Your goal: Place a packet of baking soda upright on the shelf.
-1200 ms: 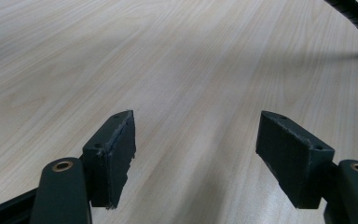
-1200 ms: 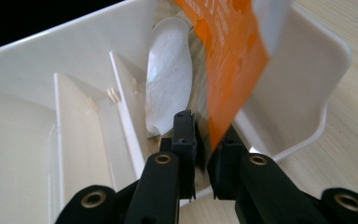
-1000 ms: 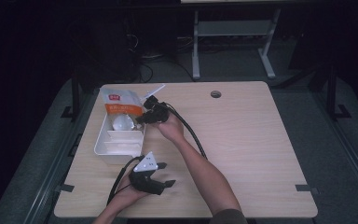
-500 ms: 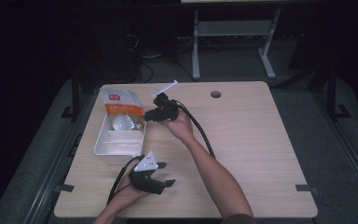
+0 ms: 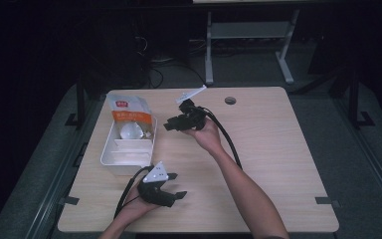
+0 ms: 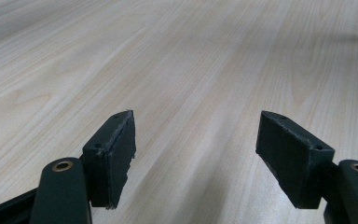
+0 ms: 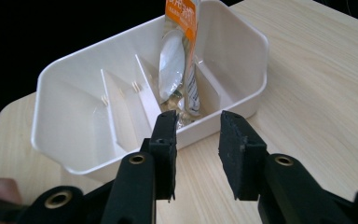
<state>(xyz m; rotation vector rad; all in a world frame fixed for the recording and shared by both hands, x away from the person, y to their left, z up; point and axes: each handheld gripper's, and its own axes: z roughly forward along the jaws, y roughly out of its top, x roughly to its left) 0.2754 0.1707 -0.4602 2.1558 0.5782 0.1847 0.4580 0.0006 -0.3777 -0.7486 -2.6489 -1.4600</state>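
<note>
High view: a person's right forearm reaches diagonally from the bottom of the frame toward upper centre, the right gripper (image 5: 170, 125) raised above the wooden table (image 5: 278, 164), jaws parted and holding nothing, aimed left at a white divided tray (image 5: 110, 158). An orange-and-clear packet (image 5: 131, 119) stands propped in the tray's far compartment, upper left of the frame. At lower left, the left gripper (image 5: 177, 185) rests low on the tabletop in the left hand (image 5: 134, 208), its jaws spread wide and empty.
</note>
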